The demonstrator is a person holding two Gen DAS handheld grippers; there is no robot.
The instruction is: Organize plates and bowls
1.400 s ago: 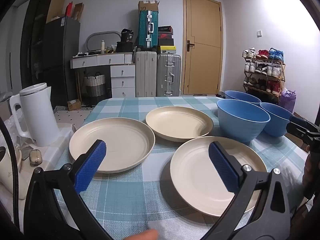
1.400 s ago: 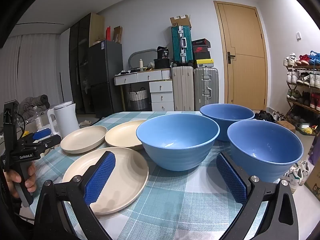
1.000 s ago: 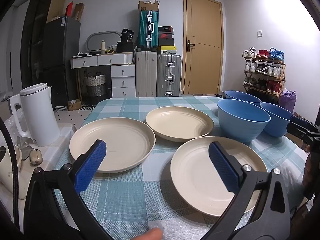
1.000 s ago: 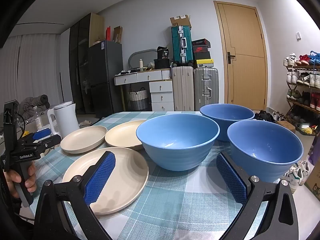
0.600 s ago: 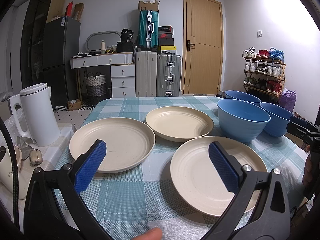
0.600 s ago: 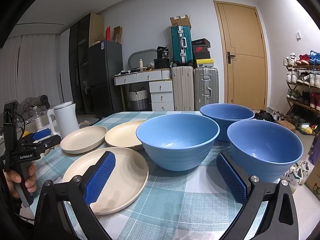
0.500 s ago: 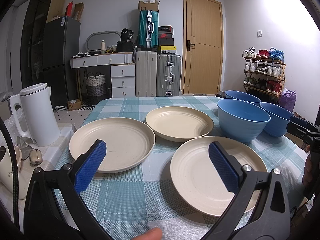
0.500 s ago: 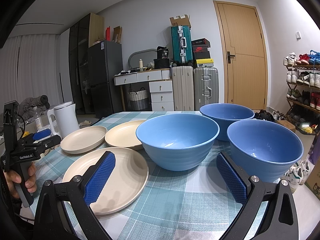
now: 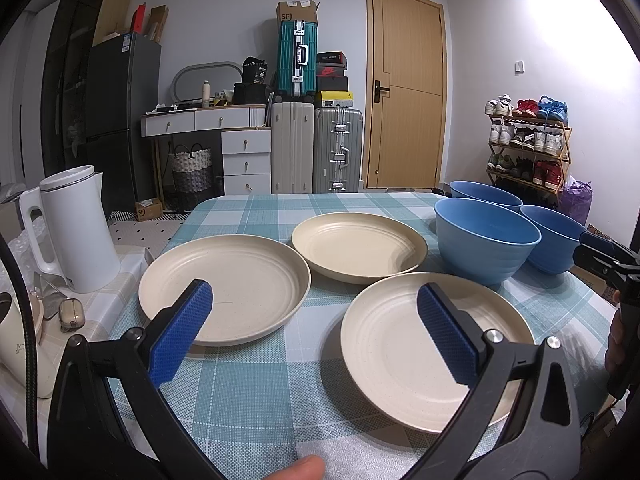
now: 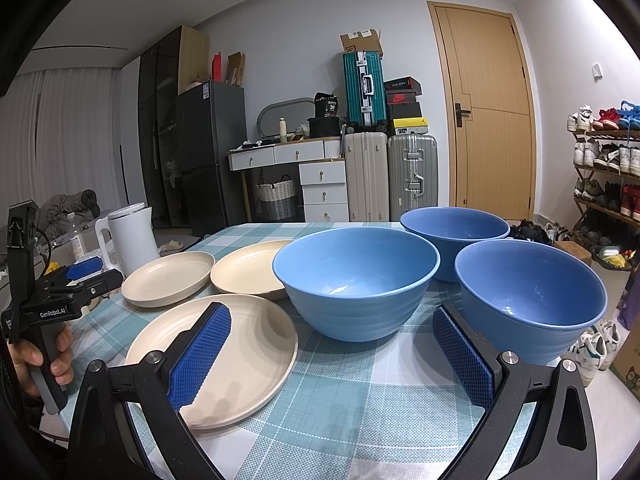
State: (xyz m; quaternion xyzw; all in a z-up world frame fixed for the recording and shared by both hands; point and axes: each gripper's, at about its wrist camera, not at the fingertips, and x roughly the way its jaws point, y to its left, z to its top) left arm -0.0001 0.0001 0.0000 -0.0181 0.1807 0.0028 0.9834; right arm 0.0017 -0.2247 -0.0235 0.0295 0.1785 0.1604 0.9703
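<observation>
Your left gripper (image 9: 314, 328) was held with its blue pads wide apart and nothing between them, above the near edge of the table (image 9: 248, 384). Your right gripper (image 10: 332, 356) was also spread wide and empty, hovering low over the near right part of the table.

The table wore a blue and white checked cloth. On its left half lay three cream plates, each apart from the others: the near plate (image 9: 400, 344) just in front of your left gripper, the left plate (image 9: 240, 280) beside it, and the far plate (image 9: 356, 244) behind them. On the right half stood three blue bowls close together: the middle bowl (image 10: 356, 280) nearest the plates, the right bowl (image 10: 528, 296) beside it, and the far bowl (image 10: 454, 226) behind them.

A white kettle (image 9: 74, 228) stood on a lower surface left of the table. Behind, against the far wall, were a black fridge (image 9: 120, 120), a white desk with drawers (image 9: 224, 136), stacked suitcases (image 9: 316, 140) and a wooden door (image 9: 404, 92). A shoe rack (image 9: 528, 144) stood at the right wall.
</observation>
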